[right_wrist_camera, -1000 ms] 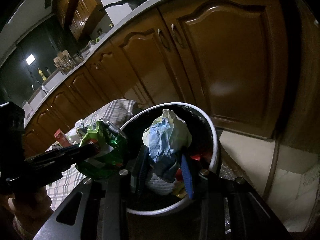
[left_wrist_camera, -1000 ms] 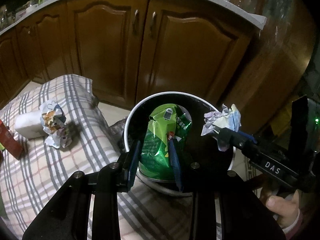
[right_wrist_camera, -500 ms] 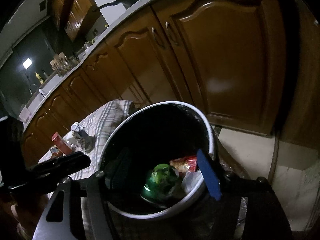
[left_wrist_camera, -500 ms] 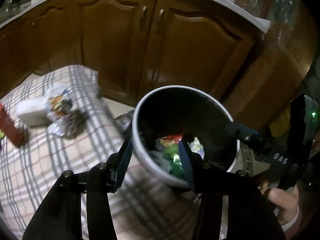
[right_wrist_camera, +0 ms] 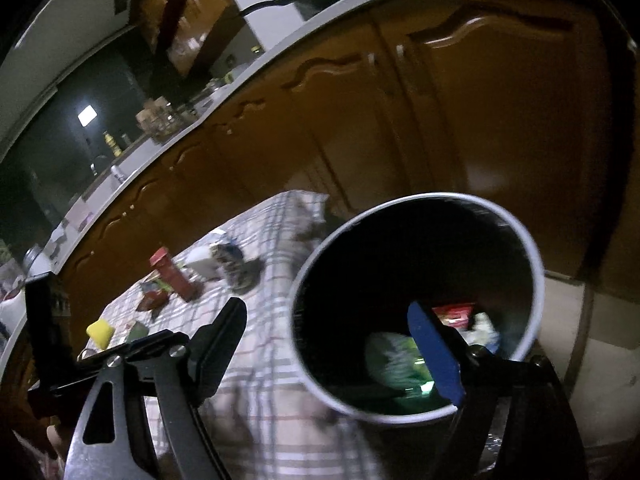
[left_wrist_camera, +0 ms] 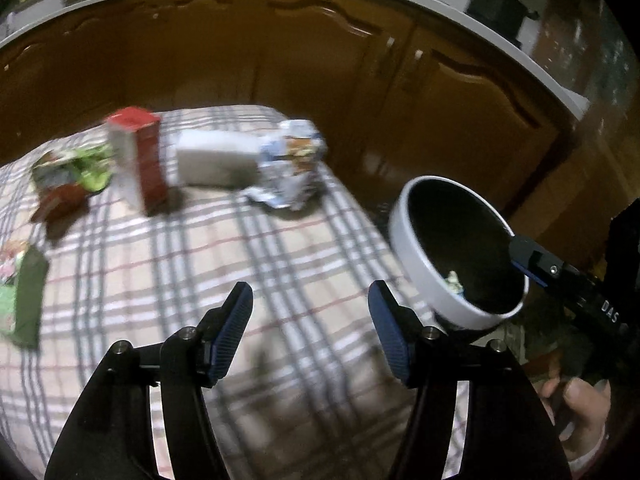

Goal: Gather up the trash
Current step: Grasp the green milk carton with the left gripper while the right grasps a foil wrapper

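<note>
A white-rimmed trash bin (left_wrist_camera: 416, 248) stands beside the plaid-clothed table (left_wrist_camera: 248, 264); in the right wrist view the trash bin (right_wrist_camera: 534, 272) holds a green bag (right_wrist_camera: 394, 360), a red wrapper (right_wrist_camera: 454, 314) and crumpled paper (right_wrist_camera: 484, 330). My left gripper (left_wrist_camera: 310, 330) is open and empty over the cloth. My right gripper (right_wrist_camera: 334, 350) is open and empty at the bin's rim. On the table lie a crumpled wrapper (left_wrist_camera: 290, 168), a white block (left_wrist_camera: 216, 158), a red box (left_wrist_camera: 138, 156) and a green wrapper (left_wrist_camera: 74, 170).
Brown kitchen cabinets (left_wrist_camera: 460, 92) run behind the table and bin under a white counter. A green packet (left_wrist_camera: 22, 300) lies at the cloth's left edge. A yellow sponge (right_wrist_camera: 100, 332) lies on the cloth in the right wrist view. The floor (right_wrist_camera: 580, 320) is pale tile.
Both grippers opened and dropped the green bag and the crumpled paper into the bin. The left gripper has swung left over the table; the right has drawn back a little.
</note>
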Tool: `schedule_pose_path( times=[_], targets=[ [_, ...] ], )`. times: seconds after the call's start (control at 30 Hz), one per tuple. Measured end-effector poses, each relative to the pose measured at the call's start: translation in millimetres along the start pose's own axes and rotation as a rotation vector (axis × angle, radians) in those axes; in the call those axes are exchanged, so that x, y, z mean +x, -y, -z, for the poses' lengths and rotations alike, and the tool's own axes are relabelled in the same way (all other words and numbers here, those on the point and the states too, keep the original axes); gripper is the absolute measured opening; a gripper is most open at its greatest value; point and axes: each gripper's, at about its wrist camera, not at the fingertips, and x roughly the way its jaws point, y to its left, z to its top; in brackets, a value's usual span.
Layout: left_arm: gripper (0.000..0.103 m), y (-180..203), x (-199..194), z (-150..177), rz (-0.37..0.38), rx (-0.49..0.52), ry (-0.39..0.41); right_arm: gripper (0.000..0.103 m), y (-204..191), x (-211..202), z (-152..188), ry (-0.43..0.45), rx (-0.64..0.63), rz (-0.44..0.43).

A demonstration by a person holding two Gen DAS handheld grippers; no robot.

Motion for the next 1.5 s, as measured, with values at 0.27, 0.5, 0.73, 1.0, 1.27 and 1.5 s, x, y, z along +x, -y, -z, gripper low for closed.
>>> schedule_pose_path(
  times=[0.27,0.5,0.73,1.0,1.27,1.5],
  targets=[
    [0.062,-46.9,-17.4,9.3,-0.053,-0.083,0.021,0.085,-42.9,22.8,13.1,-0.048,-0.051,-0.062],
    [0.062,-78.6,-34.3,21.3,-0.099,-0.137,0.04,0.085,-66.7,40.1,20.9,-0.088,-0.081,-0.092],
    [0.062,-99.7,-47.6,27.8,-0.15,-0.156,0.058,0.085,-82.5,55.5,22.4,-0.105,-0.102,-0.105],
    [0.07,-127.6,-60.1,27.3,-0.243,-0.166,0.085,0.085,-94.4,74.8,8.1,-0.097,-0.139,-0.104],
    [0.074,-167.4,-63.0,24.1,-0.353,-0.181,0.077,0.085,-98.6,107.8,-6.5,-0.103,-0.164,-0.078],
    [0.077,-203.4,-45.3,21.1,-0.42,-0.208,0.053,0.083,-106.3,137.2,-16.5,-0.115,-0.2,-0.042]
  ],
)
